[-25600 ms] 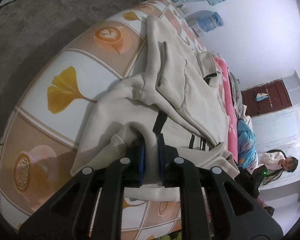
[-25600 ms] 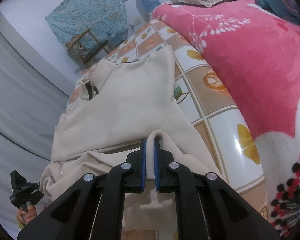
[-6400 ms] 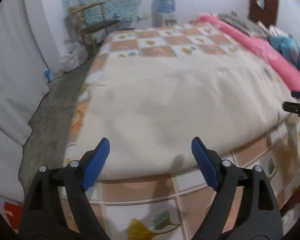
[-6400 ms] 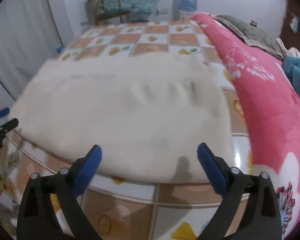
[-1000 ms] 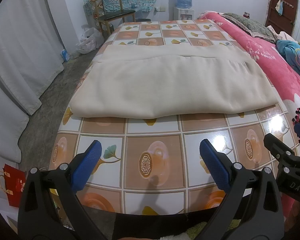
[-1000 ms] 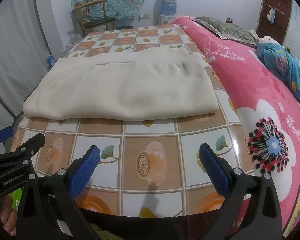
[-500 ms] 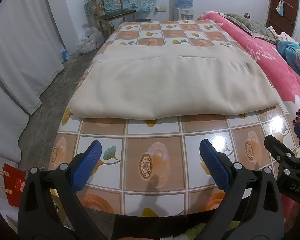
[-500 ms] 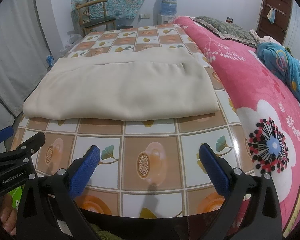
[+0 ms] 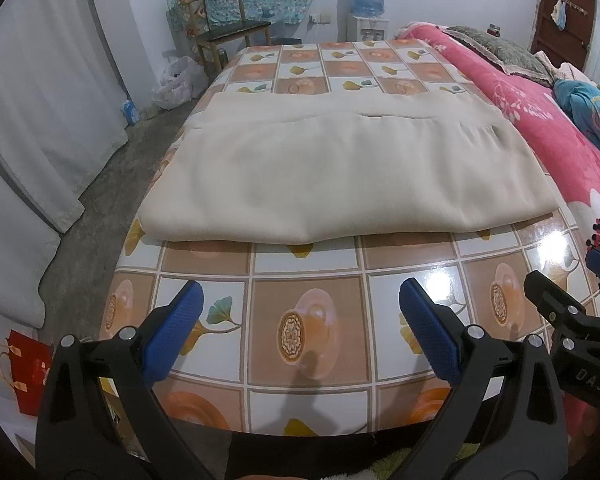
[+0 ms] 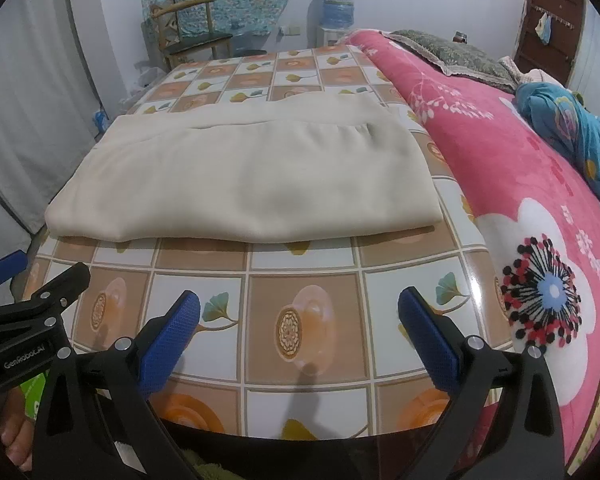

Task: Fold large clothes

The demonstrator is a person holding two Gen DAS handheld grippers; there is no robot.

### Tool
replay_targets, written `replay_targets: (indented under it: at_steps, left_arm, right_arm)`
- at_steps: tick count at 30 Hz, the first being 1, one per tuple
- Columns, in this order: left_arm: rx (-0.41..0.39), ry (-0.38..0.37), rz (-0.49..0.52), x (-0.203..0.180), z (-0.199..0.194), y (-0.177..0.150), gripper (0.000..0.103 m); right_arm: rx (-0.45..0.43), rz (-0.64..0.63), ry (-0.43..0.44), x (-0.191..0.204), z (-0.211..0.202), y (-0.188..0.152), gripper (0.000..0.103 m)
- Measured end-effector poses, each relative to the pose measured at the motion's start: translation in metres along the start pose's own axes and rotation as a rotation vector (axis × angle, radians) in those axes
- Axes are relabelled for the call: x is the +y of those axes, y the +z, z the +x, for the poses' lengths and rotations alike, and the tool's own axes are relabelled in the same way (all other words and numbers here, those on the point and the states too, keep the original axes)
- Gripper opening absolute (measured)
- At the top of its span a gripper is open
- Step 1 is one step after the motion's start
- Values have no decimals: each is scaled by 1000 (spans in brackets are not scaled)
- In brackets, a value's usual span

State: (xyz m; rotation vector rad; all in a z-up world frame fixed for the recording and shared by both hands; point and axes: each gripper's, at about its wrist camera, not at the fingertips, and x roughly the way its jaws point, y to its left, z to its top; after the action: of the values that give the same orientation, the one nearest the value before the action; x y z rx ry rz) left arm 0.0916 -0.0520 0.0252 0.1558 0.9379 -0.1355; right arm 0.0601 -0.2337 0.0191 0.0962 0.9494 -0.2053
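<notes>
Nothing has moved in the last second: the folded garment (image 9: 340, 176) lies flat mid-table (image 9: 308, 264), both claws, left (image 9: 300, 320) and right (image 10: 300, 320), released, hovering at the near edge. Pink bed (image 10: 540, 200) alongside right.

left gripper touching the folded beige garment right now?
Apart. In the left wrist view the left gripper, jaws open, sits over bare patterned tablecloth, a row of tiles short of the folded beige garment.

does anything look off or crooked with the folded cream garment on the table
Nothing serious. The cream garment lies flat on the tablecloth, but the top layer stops short of the far edge, leaving an uneven strip showing. Both grippers, left and right, have open jaws.
</notes>
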Motion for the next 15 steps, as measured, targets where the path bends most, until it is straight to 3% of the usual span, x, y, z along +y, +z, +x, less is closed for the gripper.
replay_targets:
  at_steps: [15]
  left_arm:
    - [-4,5,-1,-3,-4,3,95]
  right_arm:
    - [1,2,0,-1,1,3,97]
